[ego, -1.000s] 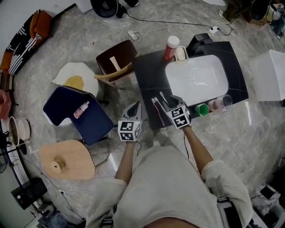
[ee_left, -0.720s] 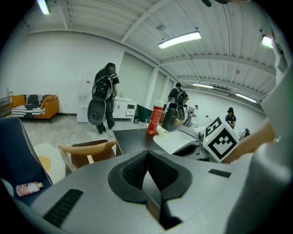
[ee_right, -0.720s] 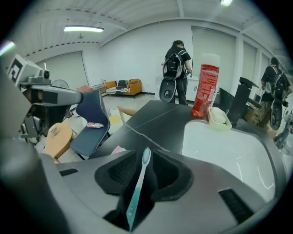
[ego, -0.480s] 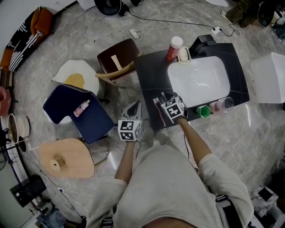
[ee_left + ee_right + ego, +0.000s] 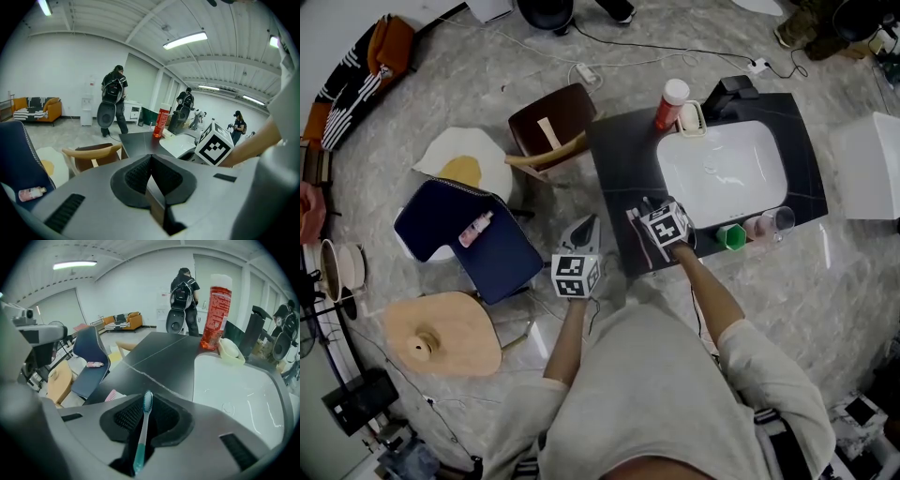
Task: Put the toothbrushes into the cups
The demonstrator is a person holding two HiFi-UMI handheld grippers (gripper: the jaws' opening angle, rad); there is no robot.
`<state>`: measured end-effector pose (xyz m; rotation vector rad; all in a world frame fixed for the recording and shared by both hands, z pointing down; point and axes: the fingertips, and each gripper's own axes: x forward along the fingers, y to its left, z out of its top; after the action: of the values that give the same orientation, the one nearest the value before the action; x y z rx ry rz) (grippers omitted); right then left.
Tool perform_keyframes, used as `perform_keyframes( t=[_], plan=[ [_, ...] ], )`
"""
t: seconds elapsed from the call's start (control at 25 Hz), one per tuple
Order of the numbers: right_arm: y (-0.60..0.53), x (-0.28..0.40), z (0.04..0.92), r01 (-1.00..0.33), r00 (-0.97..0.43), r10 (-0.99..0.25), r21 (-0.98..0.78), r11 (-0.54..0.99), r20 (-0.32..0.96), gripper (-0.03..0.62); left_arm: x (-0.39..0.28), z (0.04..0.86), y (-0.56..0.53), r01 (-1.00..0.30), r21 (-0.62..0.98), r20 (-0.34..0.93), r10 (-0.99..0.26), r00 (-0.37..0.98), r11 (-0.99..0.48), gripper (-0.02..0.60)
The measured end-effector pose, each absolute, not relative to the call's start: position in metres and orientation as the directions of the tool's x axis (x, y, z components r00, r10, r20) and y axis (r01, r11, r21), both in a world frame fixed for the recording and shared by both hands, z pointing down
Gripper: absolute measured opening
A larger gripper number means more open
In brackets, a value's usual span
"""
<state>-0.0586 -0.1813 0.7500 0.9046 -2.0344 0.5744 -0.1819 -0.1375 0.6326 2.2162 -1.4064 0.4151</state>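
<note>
My right gripper (image 5: 649, 210) is low over the black counter (image 5: 619, 159), left of the white sink (image 5: 722, 173). In the right gripper view a teal toothbrush (image 5: 143, 427) lies between the right gripper's (image 5: 146, 412) jaws, bristle head pointing away. The jaws are closing and a thin gap still shows beside the handle. A pink toothbrush (image 5: 636, 230) (image 5: 112, 395) lies on the counter just left. A green cup (image 5: 732, 236), a pink cup (image 5: 759, 228) and a clear cup (image 5: 781, 219) stand along the counter's near edge. My left gripper (image 5: 585, 229) (image 5: 150, 173) hangs off the counter's left side, shut and empty.
A red bottle (image 5: 670, 101) and a soap dish (image 5: 692, 116) stand behind the sink. Left of the counter are a wooden chair (image 5: 548, 131), a navy chair (image 5: 469, 244) and a round wooden stool (image 5: 441, 333). A white box (image 5: 867, 164) stands at the right. Cables run across the floor.
My right gripper has moved left and down onto the toothbrushes, covering the pale one, then stayed there. The left gripper has kept its place.
</note>
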Motion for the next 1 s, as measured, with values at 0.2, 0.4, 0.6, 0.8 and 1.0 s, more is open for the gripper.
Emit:
perform_keyframes(
  t=[0.2,0.4,0.6,0.8,1.0],
  plan=[
    [-0.180,-0.059,0.743,-0.771,-0.440,-0.424,-0.090,0.630,0.792,0.077,-0.177,0.627,-0.142,-0.900,0.228,0.483,-0.759,0.437,-0.372,0.026],
    [-0.181,-0.052,0.708,-0.790,-0.465,-0.515,-0.075,0.609,0.720,0.077,-0.172,0.618,-0.148,-0.892,0.213,0.471,-0.758,0.451,-0.399,0.026],
    [-0.178,-0.040,0.656,-0.819,-0.474,-0.632,-0.043,0.572,0.613,0.077,-0.158,0.607,-0.157,-0.873,0.194,0.452,-0.749,0.485,-0.448,0.026],
    [-0.168,-0.023,0.609,-0.847,-0.466,-0.723,-0.021,0.531,0.511,0.077,-0.136,0.596,-0.161,-0.844,0.188,0.434,-0.728,0.531,-0.503,0.026],
    [-0.156,-0.006,0.570,-0.873,-0.445,-0.789,-0.010,0.487,0.424,0.075,-0.110,0.583,-0.166,-0.808,0.190,0.407,-0.704,0.582,-0.558,0.026]
  ],
)
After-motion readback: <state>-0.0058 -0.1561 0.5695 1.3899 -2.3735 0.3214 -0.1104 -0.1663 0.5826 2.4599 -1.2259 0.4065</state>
